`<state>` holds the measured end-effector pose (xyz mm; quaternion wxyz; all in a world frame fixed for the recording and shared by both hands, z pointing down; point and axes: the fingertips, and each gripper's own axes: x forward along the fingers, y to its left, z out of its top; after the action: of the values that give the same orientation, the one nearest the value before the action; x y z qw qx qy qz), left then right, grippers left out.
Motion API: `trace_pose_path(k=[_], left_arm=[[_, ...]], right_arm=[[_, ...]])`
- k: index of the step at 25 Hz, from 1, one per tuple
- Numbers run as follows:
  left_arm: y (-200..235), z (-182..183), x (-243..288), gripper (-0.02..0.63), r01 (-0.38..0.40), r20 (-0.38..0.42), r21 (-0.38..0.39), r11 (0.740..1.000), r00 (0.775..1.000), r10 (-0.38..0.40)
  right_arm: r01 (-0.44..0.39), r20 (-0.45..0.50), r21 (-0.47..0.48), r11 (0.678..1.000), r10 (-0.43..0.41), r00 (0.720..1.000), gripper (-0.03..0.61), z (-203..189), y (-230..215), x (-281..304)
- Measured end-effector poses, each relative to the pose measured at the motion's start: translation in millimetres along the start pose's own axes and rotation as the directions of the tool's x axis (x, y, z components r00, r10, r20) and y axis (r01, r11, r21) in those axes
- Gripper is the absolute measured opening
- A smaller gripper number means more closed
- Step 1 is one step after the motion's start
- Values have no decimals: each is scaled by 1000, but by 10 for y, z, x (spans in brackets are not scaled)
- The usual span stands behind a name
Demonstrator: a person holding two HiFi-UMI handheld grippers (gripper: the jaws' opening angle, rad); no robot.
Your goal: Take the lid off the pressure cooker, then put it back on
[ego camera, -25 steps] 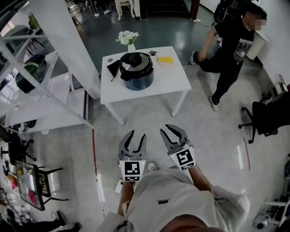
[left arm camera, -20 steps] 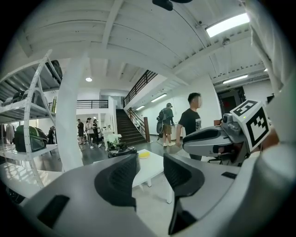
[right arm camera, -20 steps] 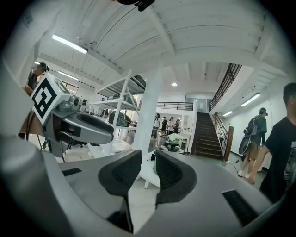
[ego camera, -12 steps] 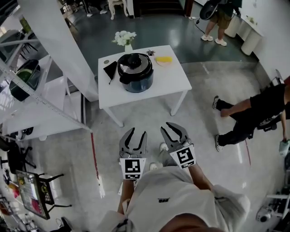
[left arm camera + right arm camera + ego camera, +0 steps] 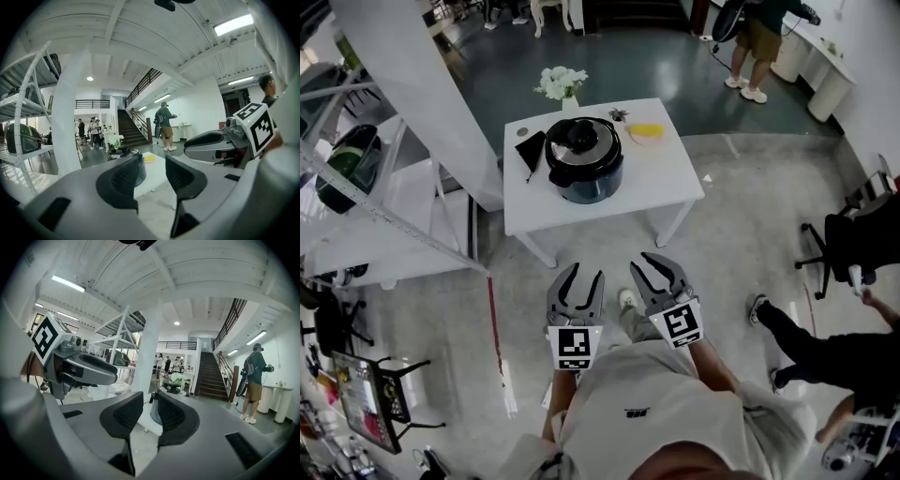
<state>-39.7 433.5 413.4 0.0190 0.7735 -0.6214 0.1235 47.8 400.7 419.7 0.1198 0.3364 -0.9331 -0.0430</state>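
Observation:
The dark pressure cooker point(image 5: 584, 161) stands on a white table point(image 5: 675, 178), its black and steel lid point(image 5: 580, 142) in place. It is well ahead of both grippers, with bare floor between. My left gripper point(image 5: 586, 273) and right gripper point(image 5: 657, 263) are held side by side at waist height, pointing toward the table. Each is shut to a narrow slit, with nothing between the pads. In the left gripper view the cooker's lid point(image 5: 125, 152) peeks over the left jaw. In the right gripper view a strip of the cooker point(image 5: 153, 416) shows through the slit between the jaws.
On the table are a vase of white flowers point(image 5: 563, 82), a yellow thing point(image 5: 645, 131) and a black item point(image 5: 532, 144). A white column point(image 5: 422, 84) and shelving rack point(image 5: 384, 197) stand left. A person point(image 5: 757, 37) stands far back; another person's legs point(image 5: 797, 333) and an office chair point(image 5: 853, 239) are right.
Both grippers have come forward together, so the table and cooker look slightly nearer. The passer-by has moved from upper right to lower right. The jaws have not changed.

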Motion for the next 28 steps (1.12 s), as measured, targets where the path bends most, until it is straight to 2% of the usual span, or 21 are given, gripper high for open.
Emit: trace_pose_path(k=[15,28], left_arm=[[355,218,1129,193,-61,-59,-8,998,996,60],[579,324,1883,193,-126,-101,2,992,987,126]], right_arm=[[-78,-4,2,997,78,997,101,42,-926,871],[-161,-15,31,986,161,987,101,-20,-1486,1479]])
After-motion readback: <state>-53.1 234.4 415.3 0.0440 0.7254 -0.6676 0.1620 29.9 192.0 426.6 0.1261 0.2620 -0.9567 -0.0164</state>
